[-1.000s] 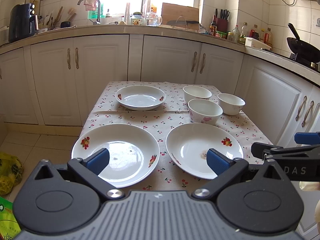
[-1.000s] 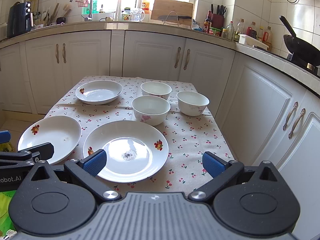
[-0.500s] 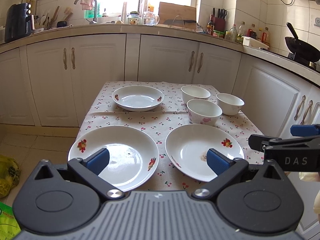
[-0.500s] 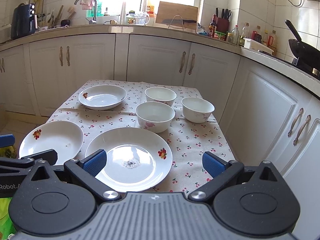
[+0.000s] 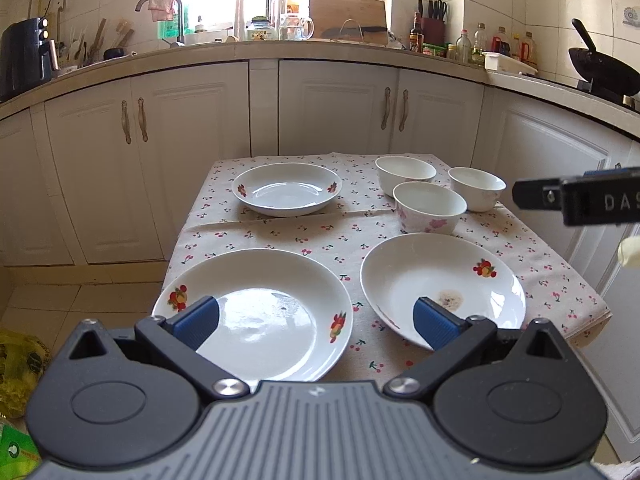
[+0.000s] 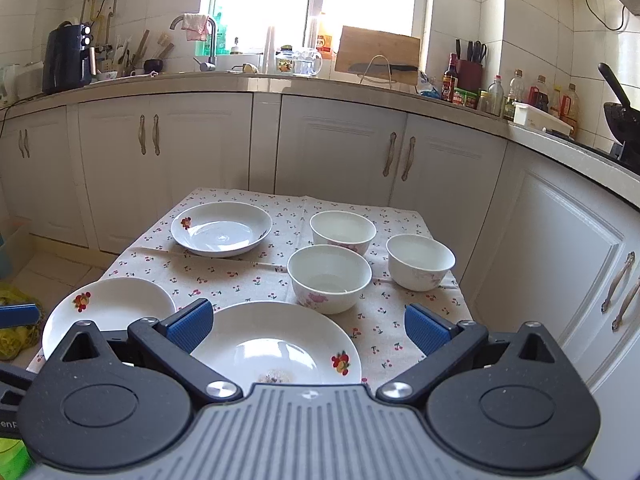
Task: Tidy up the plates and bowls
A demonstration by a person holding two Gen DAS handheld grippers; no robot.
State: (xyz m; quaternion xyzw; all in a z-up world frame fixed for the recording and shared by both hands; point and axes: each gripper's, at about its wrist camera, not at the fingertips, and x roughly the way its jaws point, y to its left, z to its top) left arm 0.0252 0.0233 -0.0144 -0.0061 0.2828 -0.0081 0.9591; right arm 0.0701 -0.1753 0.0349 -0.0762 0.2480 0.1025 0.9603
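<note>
Two hand-held grippers hover over the near edge of a small kitchen table (image 5: 280,228) where three plates and three bowls wait to be sorted. The left gripper (image 5: 316,318) is spread wide and empty above the near-left plate (image 5: 260,312); the right gripper (image 6: 310,322) is likewise spread and empty above the near-right plate (image 6: 280,344), which carries a small dried smear at its centre. A third, deeper plate (image 5: 286,188) sits at the far left, well apart from the near pair, and the bowls (image 6: 330,276) cluster at the far right, close together but not stacked.

The risks, as they appear from here: both near plates lie close to the table's front edge, so a pinch on a glossy rim could slip and tip one to the tiled floor. The loose cherry-print tablecloth (image 5: 320,236) could drag if a plate is slid rather than lifted. The grippers also work close together and could collide.

Legible writing is scant (only "DAS" on the side of the right gripper, seen from the left camera).
</note>
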